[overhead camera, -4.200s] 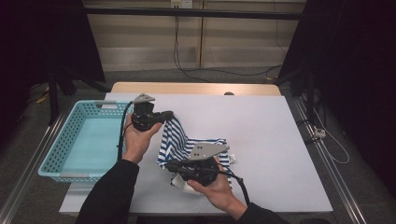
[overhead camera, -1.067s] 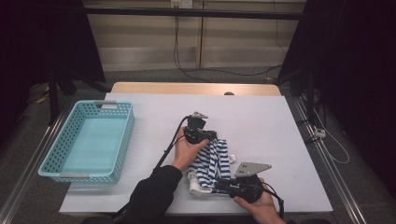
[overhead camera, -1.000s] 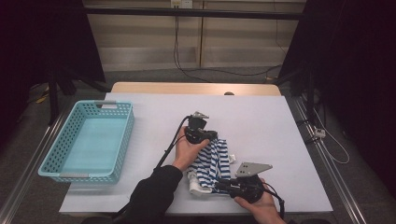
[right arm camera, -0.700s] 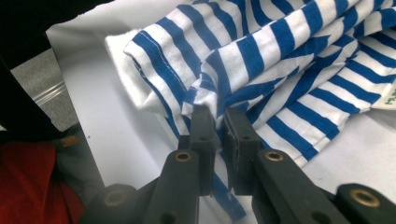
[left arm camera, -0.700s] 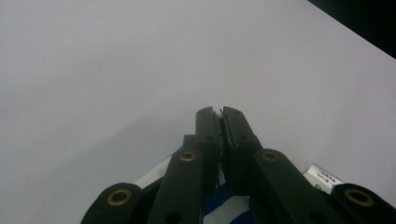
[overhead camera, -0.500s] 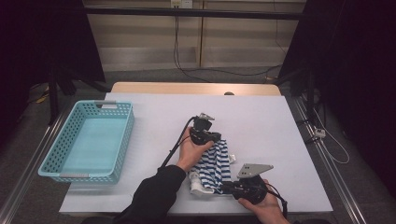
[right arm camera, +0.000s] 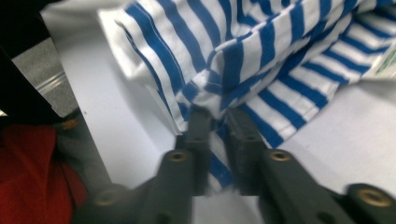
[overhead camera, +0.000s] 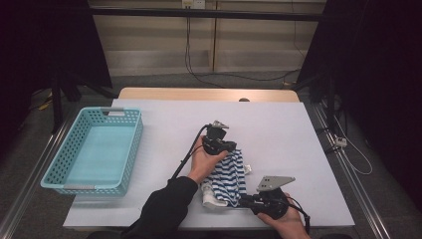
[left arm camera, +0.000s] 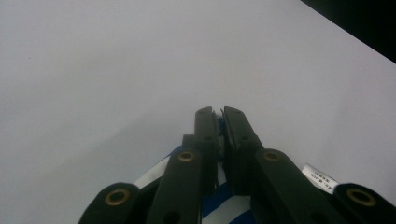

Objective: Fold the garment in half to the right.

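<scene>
Stretching wide, the white table (overhead camera: 298, 129) carries a turquoise basket (overhead camera: 94, 154) far left. Nearer the front edge lies the striped shirt (overhead camera: 230, 175) (bunched up). The left gripper (left arm camera: 220, 116) clamps its far edge; the right gripper (right arm camera: 218, 122), jaws just easing apart, pinches a near fold.

A white table (overhead camera: 278, 129) carries a turquoise basket (overhead camera: 94, 152) near its left edge. Well to the right of the basket, toward the near edge, lies a blue-and-white striped garment (overhead camera: 230, 177) (crumpled, a label showing).
</scene>
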A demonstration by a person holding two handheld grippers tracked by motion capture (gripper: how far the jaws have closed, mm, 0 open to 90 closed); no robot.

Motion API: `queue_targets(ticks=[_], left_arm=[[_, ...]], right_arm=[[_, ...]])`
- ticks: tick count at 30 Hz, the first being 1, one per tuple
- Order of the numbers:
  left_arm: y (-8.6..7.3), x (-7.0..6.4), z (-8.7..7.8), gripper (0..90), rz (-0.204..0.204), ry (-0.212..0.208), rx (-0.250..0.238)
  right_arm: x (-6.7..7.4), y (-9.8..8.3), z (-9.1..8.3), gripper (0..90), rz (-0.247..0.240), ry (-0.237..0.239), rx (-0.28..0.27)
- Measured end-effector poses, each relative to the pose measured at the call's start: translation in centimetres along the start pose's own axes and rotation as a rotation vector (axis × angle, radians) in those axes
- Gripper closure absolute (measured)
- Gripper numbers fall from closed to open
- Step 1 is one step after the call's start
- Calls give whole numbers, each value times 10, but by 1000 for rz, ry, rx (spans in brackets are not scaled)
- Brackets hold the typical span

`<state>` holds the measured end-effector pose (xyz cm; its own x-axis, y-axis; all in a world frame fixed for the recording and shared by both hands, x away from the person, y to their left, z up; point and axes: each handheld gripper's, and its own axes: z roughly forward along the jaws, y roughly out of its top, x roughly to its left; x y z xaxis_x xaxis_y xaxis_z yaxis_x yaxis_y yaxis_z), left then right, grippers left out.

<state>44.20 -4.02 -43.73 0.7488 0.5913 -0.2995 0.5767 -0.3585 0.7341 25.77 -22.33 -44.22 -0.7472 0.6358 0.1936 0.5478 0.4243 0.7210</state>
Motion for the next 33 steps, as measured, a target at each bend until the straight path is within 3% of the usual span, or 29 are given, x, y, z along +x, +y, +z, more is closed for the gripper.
queue_targets(ticks=[2, 6, 7, 10, 14, 21, 24, 30, 31, 33], left_arm=[[0, 0, -1, 822, 11, -7, -10], [1, -2, -3, 748, 11, -19, -26], [2, -1, -5, 734, 39, -18, -20], [1, -1, -9, 639, 9, -30, -46], [-1, 6, -17, 481, -13, -9, -66], [-6, 17, -33, 259, -11, 5, -113], [-9, 23, -43, 202, -2, 15, -117], [-14, 32, -60, 96, 45, 82, -110], [-14, 33, -62, 53, 40, 83, -120], [-16, 35, -68, 41, 69, 85, -118]], right_arm=[[0, 1, -3, 666, 0, -6, -17], [1, 4, -11, 563, 2, -16, -60], [1, 4, -12, 554, 2, -18, -69], [0, 7, -20, 510, 2, -36, -103], [-4, 9, -27, 486, 19, -53, -128], [-17, 25, -24, 509, 21, -95, -158], [-26, 35, -23, 524, 22, -113, -176], [-43, 56, -10, 554, -1, -134, -167], [-46, 59, -7, 555, -4, -135, -166], [-51, 66, -4, 558, -3, -138, -166]])
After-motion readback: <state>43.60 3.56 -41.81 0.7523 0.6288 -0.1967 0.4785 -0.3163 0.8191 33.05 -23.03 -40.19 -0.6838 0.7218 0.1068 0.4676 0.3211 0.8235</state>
